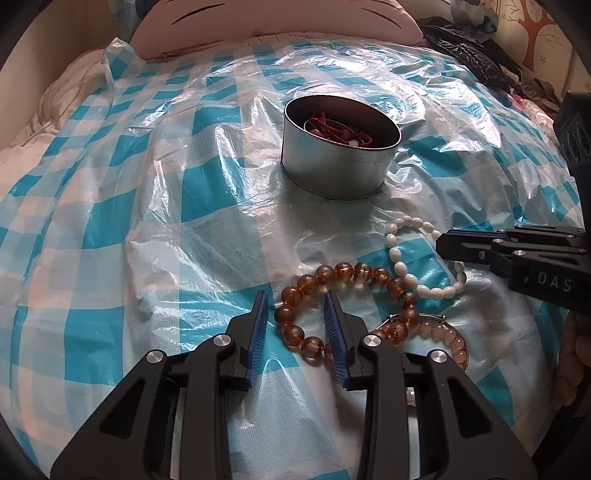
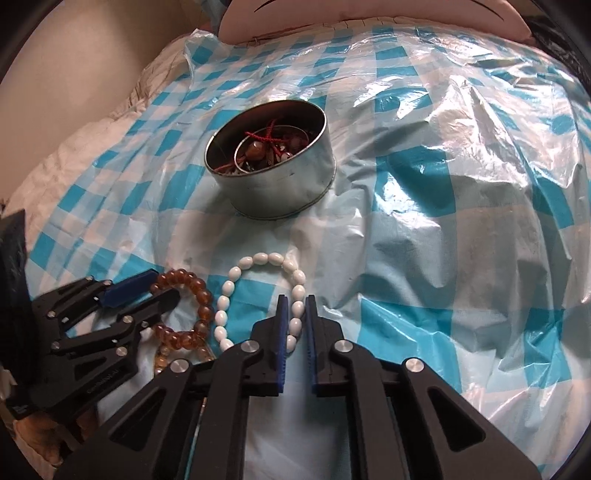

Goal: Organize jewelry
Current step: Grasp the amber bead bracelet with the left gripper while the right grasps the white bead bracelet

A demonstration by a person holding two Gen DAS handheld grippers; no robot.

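Observation:
An amber bead bracelet (image 1: 354,271) (image 2: 201,314) lies on the blue-checked plastic sheet (image 1: 184,192). My left gripper (image 1: 294,292) (image 2: 164,284) has one finger inside its ring and one outside, shut on the left arc of beads. Beside it lies a white oval-bead bracelet (image 1: 397,254) (image 2: 236,277). My right gripper (image 2: 296,297) (image 1: 443,243) is shut on its right side, with beads pinched between the blue pads. A round metal tin (image 1: 332,170) (image 2: 280,188) stands behind them with red cords and beads inside.
A pale peach bead bracelet with a thin metal bangle (image 1: 448,336) lies under the amber one. A pink pillow (image 1: 277,18) and a black bag (image 1: 461,48) border the far edge. A hand (image 1: 576,354) shows at the right.

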